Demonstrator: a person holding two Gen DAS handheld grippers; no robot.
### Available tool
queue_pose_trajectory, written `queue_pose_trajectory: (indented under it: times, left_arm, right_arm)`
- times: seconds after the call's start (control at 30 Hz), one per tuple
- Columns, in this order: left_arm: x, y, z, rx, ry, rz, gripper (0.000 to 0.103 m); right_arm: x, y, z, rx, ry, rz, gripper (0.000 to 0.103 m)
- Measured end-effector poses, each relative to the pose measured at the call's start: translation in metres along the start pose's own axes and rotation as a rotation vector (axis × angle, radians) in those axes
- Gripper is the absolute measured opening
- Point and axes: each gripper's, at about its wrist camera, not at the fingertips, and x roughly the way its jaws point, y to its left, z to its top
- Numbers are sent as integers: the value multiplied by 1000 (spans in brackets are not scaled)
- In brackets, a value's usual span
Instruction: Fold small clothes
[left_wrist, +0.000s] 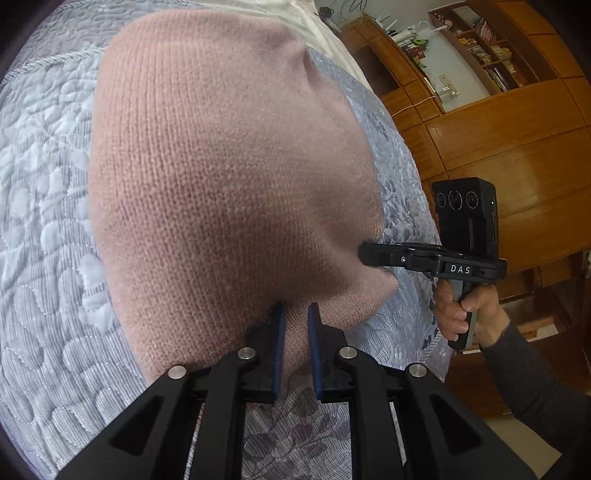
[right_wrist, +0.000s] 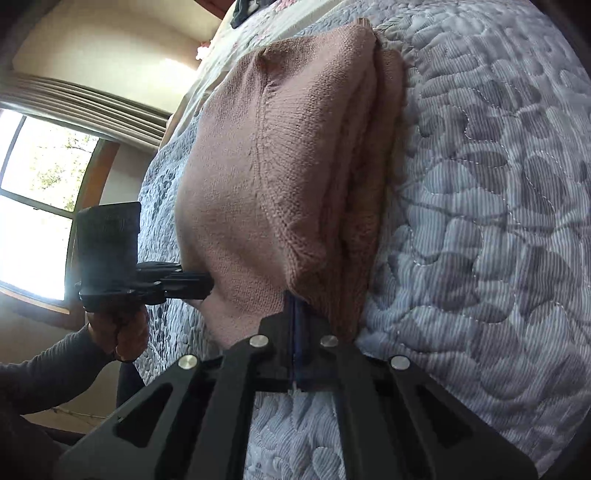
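Note:
A dusty-pink knit garment (left_wrist: 229, 166) lies folded in layers on a grey quilted bedspread (left_wrist: 44, 184). In the left wrist view my left gripper (left_wrist: 295, 310) has its blue pads pressed on a fold of the knit at the near edge. My right gripper (left_wrist: 364, 254) pinches the garment's right-hand corner. The right wrist view shows the garment (right_wrist: 277, 166) stacked in several layers, with a seam curving across the top one. There my right gripper (right_wrist: 297, 295) is shut on the near corner, and my left gripper (right_wrist: 208, 284) bites the left edge.
Wooden cabinets and a bookshelf (left_wrist: 498, 122) stand past the bed's right side. A bright window (right_wrist: 33, 206) with a curtain is on the left. A person's hand (left_wrist: 465, 306) and dark sleeve hold the right gripper's handle. Quilt (right_wrist: 480, 221) spreads wide to the right.

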Motion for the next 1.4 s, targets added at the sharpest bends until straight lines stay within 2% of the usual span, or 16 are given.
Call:
queue_pose_trajectory:
  times: [0.13,0.2,0.27,0.33,0.37,0.4,0.47,0.5,0.53,0.6,0.73,0.93,1.2,1.4]
  left_arm:
    - [-8,-4,-4,-6,-16,20,13]
    - [-28,-16,-10,9,-54,-1,26]
    - [-56,-19,-17,8,-114,-18,50]
    - [-83,-10,-26,-19,-183,-1,69]
    - [-95,-2,-30,-34,-205,11,74]
    - [-102,7,-33,-52,-213,22,74]
    - [-112,29,-40,-100,-223,49,78]
    - [-113,41,-43,-134,-224,54,78]
    - [-114,52,-46,-173,-223,46,79]
    - [-110,72,-48,-241,-220,-3,79]
    - [-93,83,-49,-283,-200,-93,79]
    - [-62,86,-31,-317,-176,-188,79]
    - [-39,96,-15,-350,-162,-313,79]
    - [-20,88,-5,-336,-136,-358,79]
  right_arm:
    - [3,-7,-2,30,-6,11,0]
    - [-1,-10,-2,40,-12,10,0]
    - [-11,-11,-5,56,-20,16,0]
    - [-22,-9,-8,75,-20,65,1]
    - [-29,-8,-7,82,-20,84,12]
    - [-36,-8,-5,97,-25,94,32]
    - [-51,-14,4,140,-61,106,67]
    - [-57,-17,10,154,-79,110,74]
    - [-60,-22,17,174,-92,123,76]
    - [-62,-36,31,238,-109,173,85]
    - [-45,-56,62,318,-99,204,85]
    - [-17,-60,104,301,-54,140,85]
    - [3,-61,125,283,-43,114,84]
    - [13,-58,136,254,-45,140,86]
